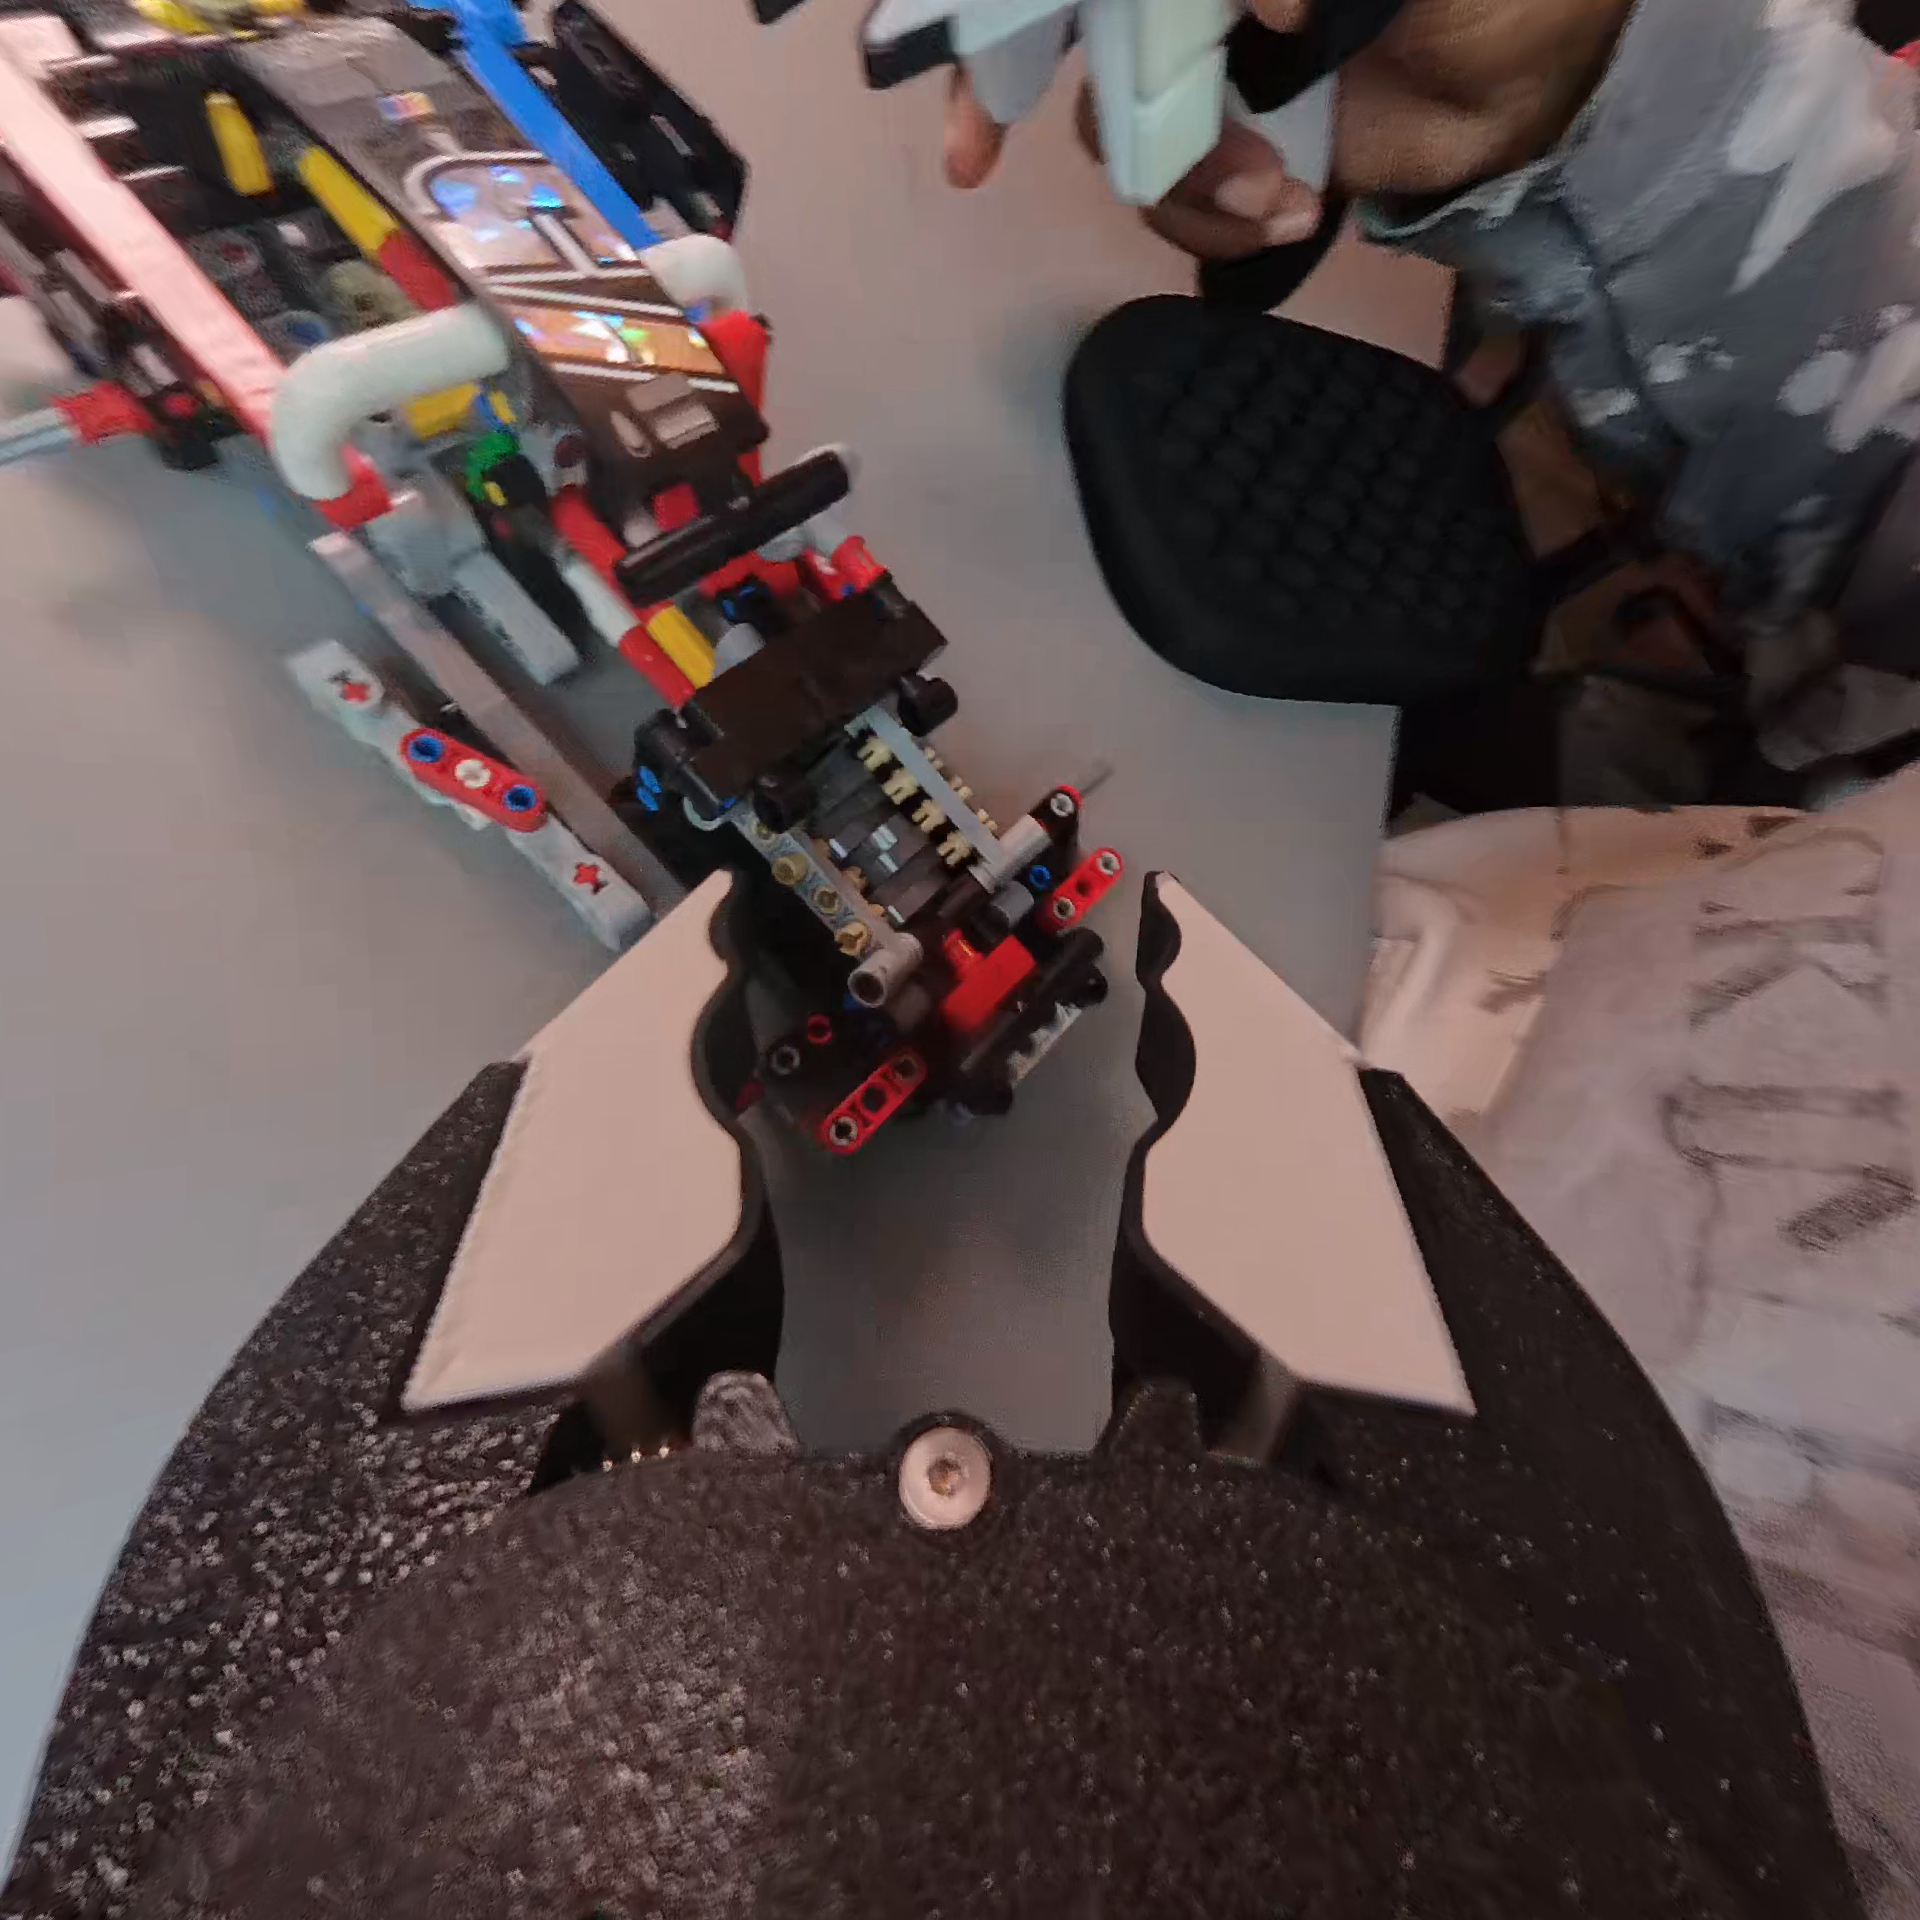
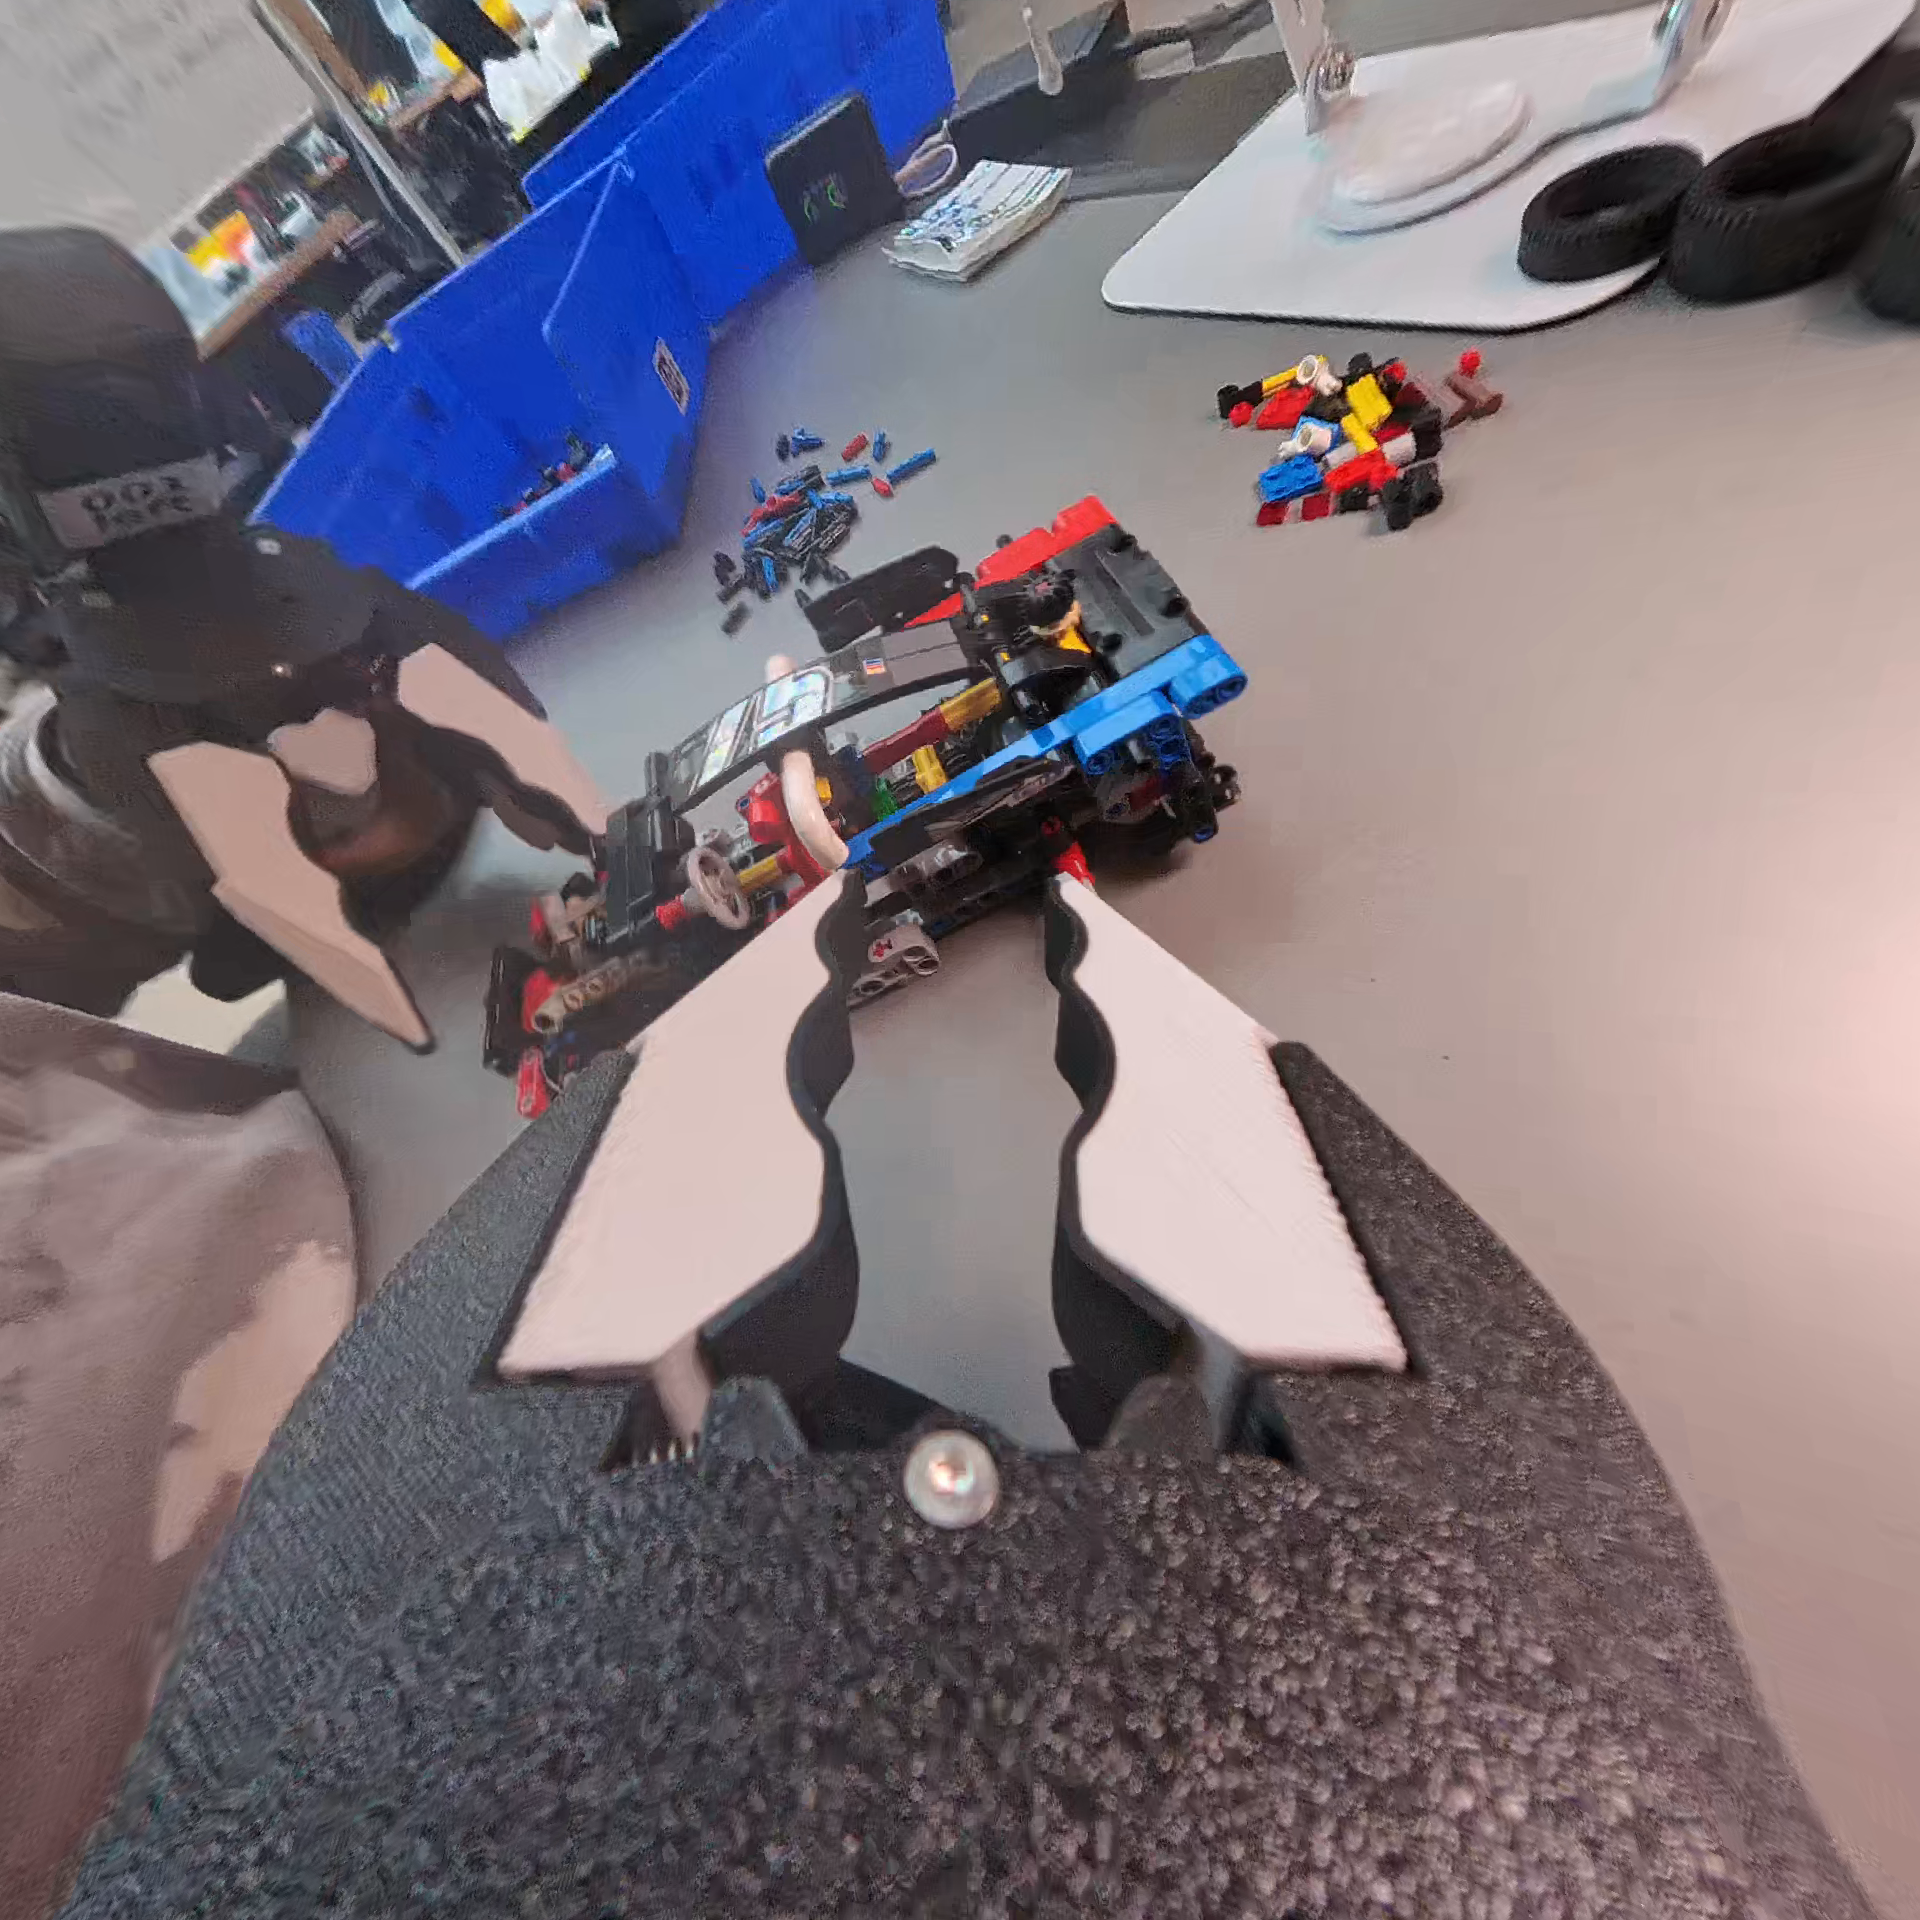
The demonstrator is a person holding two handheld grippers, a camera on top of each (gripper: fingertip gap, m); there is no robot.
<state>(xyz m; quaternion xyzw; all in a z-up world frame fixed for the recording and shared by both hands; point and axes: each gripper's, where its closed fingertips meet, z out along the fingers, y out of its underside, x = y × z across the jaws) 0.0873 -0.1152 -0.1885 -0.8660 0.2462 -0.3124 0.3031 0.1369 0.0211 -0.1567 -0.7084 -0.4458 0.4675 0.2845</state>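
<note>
The left gripper [image 1: 935, 883] is spread wide around the toy brick car [image 1: 883, 883] on the grey table [image 1: 208, 1039]. The right gripper [image 2: 945, 894] gapes too, holding nothing, just beside the car. Two brick piles [image 2: 1351, 442] and three black tires [image 2: 1766, 208] lie behind, beside blue bins [image 2: 582, 343].

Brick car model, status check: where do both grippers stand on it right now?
Left gripper open, jaws straddling the brick car model front end. Right gripper open, empty, at its side. Loose bricks and blue bin lie beyond.

A grey tabletop [image 2: 1455, 831] carries a brick-built car model [image 2: 935, 748] at centre, loose mixed bricks [image 2: 1351, 436] at one o'clock, small connector pins [image 2: 800, 509] at twelve, blue bins [image 2: 582, 343] at eleven.
</note>
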